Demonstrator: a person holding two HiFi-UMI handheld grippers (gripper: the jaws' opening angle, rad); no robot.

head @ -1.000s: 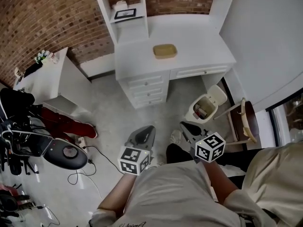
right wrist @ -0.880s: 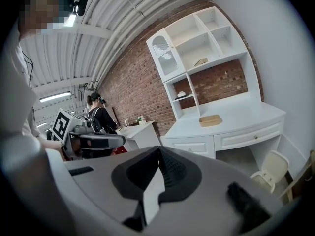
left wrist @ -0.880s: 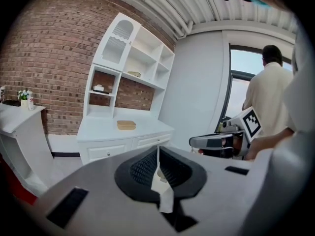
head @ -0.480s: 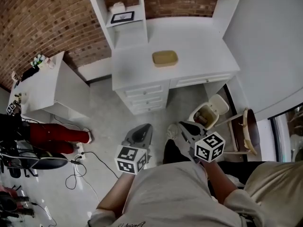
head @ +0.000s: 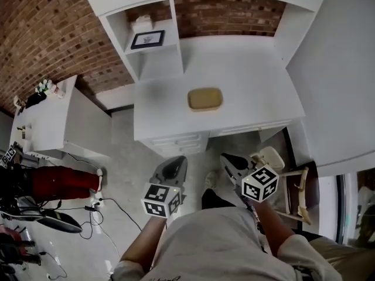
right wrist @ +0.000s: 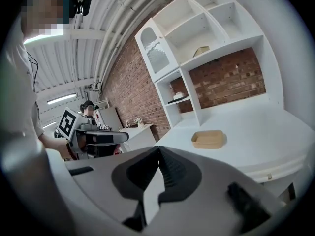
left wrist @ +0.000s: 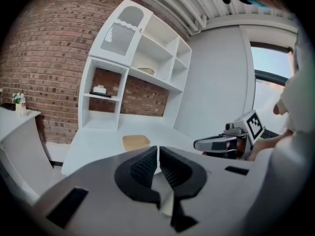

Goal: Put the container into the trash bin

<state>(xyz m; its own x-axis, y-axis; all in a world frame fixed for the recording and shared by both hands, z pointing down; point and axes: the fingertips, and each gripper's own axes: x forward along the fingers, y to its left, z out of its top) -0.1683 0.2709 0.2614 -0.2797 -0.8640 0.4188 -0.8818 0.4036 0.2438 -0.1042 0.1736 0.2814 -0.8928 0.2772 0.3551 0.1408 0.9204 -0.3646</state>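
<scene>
A shallow tan container [head: 204,99] lies on the white desk [head: 246,86], also seen as the tan container [left wrist: 136,142] in the left gripper view and the container [right wrist: 208,139] in the right gripper view. A white trash bin [head: 269,157] with its lid up shows at the desk's right front corner, mostly hidden behind the right gripper. My left gripper [head: 173,166] and right gripper [head: 229,160] are held low in front of the desk, well short of the container. Both are shut with nothing between the jaws.
White shelves [head: 146,37] rise at the desk's back with a framed picture [head: 146,39]. A smaller white table [head: 50,113] stands left. A wooden chair [head: 299,189] is at right. Cables [head: 102,206] and gear lie on the floor at left.
The view has moved forward toward the desk: desk and container now sit lower and nearer, and the trash bin has slid partly behind the right gripper. Both grippers stay shut.
</scene>
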